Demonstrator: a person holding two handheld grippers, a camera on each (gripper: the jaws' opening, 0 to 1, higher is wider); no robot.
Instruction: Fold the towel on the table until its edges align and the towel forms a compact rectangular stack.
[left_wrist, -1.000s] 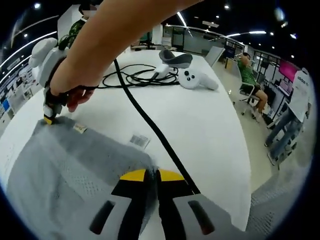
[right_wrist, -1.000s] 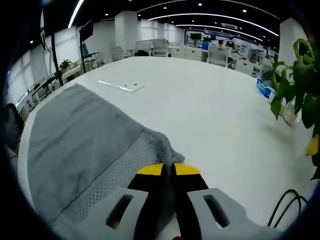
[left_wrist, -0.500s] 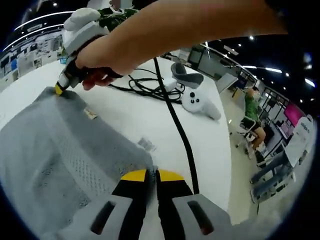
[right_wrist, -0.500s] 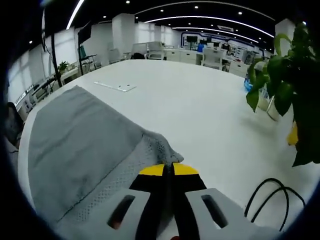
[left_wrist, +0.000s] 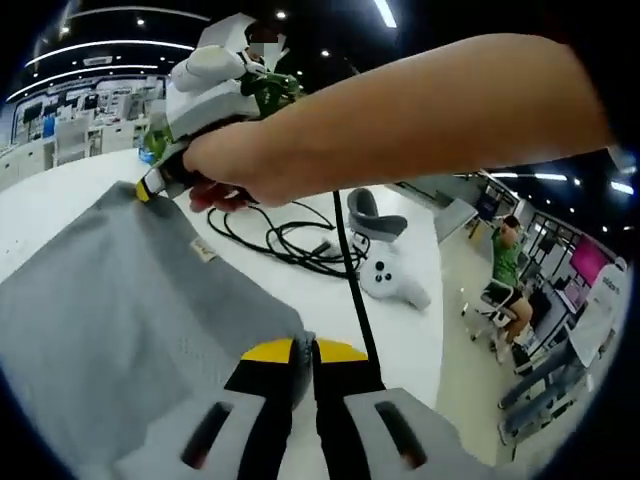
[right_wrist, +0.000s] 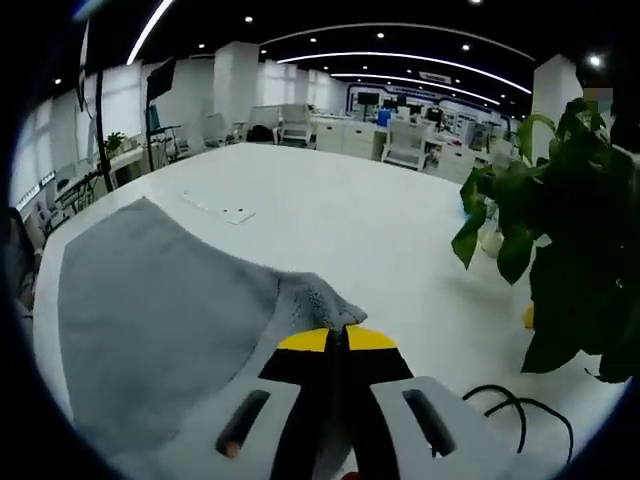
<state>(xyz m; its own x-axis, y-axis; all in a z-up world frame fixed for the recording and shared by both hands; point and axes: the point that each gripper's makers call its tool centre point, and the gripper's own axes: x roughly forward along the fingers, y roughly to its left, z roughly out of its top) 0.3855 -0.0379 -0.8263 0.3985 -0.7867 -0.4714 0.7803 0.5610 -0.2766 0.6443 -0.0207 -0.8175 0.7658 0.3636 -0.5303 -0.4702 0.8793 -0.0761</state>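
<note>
The grey towel (left_wrist: 120, 290) hangs stretched between my two grippers above the white table (left_wrist: 405, 335). My left gripper (left_wrist: 303, 345) is shut on its near corner, jaws pressed together on the cloth. In the left gripper view the right gripper (left_wrist: 148, 188), held by a person's hand, pinches the far corner at upper left. In the right gripper view the towel (right_wrist: 150, 310) spreads to the left, and my right gripper (right_wrist: 336, 333) is shut on a bunched corner. A small label (left_wrist: 205, 251) shows near the towel's edge.
A black cable (left_wrist: 290, 245) coils on the table beside a white controller (left_wrist: 395, 285) and a headset (left_wrist: 365, 208). A green potted plant (right_wrist: 560, 260) stands at the right, a flat white plate (right_wrist: 222, 208) lies beyond the towel, and a cable loop (right_wrist: 510, 405) lies nearby.
Both grippers have risen with the towel's edge still held, lifting the cloth off the table. The views tilted upward; the plant now looms closer in the right gripper view.
</note>
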